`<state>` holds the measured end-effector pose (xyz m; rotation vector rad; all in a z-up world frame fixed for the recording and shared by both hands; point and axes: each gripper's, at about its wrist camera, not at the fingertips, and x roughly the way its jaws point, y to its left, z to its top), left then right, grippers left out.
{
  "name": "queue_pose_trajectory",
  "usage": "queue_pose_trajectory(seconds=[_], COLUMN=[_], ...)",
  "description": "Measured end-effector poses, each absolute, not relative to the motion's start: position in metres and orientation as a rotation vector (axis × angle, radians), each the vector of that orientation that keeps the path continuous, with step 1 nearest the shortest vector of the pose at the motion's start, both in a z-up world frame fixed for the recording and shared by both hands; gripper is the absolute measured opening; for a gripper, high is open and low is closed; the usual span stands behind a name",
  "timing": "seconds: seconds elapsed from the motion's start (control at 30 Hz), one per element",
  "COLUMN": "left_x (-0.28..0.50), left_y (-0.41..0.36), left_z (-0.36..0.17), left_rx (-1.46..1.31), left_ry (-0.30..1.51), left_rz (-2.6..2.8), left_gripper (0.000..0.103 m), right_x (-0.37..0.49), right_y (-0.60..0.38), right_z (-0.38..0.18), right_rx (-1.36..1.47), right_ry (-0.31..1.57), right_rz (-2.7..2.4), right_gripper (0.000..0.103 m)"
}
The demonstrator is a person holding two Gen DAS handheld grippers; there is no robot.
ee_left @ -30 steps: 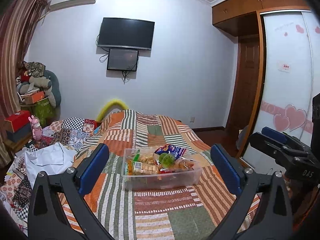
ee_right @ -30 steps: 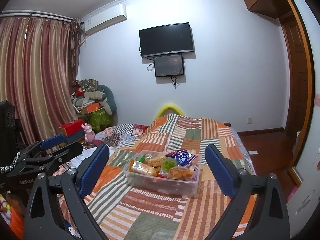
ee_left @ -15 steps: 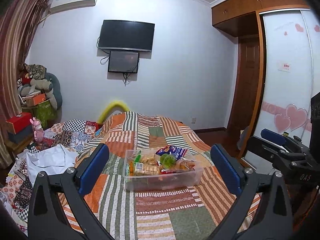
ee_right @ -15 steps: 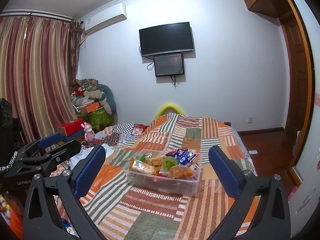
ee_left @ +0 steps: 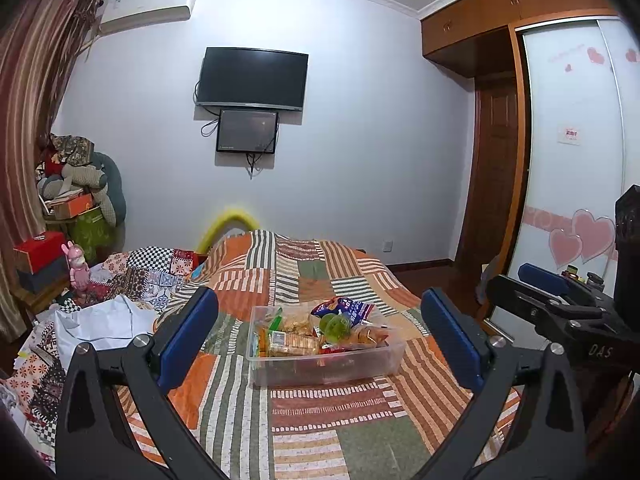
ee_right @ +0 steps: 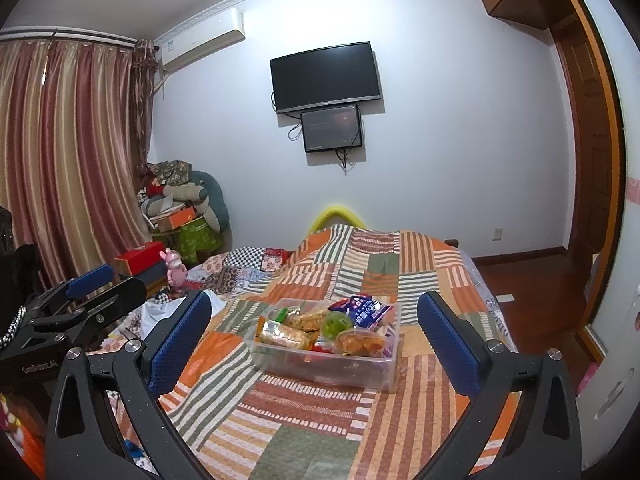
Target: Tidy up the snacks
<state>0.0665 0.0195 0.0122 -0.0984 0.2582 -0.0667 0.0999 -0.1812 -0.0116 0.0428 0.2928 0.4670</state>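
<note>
A clear plastic box stands on the patchwork quilt, filled with snacks. Among them are a blue packet, a green round cup and wrapped biscuit packs. My left gripper is open and empty, short of the box's near side. My right gripper is open at its widest and holds nothing, also short of the box. Each gripper shows at the edge of the other's view: the right gripper and the left gripper.
Crumpled white cloth and patterned bedding lie left of the quilt. Boxes, a pink toy and piled cushions fill the left corner by the curtain. A television hangs on the far wall. A wardrobe stands to the right.
The right gripper's jaws have spread a little wider. The left gripper and the box of snacks have hardly shifted.
</note>
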Motion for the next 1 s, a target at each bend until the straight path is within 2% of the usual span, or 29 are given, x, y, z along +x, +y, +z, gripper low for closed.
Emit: queue_pose_trajectory(seconds=[1.0], left_x=[0.0651], left_y=[0.0174], left_z=[0.0143], left_rx=[-0.102], left_ry=[0.261], left_rz=[-0.098], left_gripper=[0.103], right_x=[0.0981], right_y=[-0.1845], right_z=[-0.0088], right_rx=[0.040], right_ry=[0.280], right_rz=[0.455], right_gripper=[0.103])
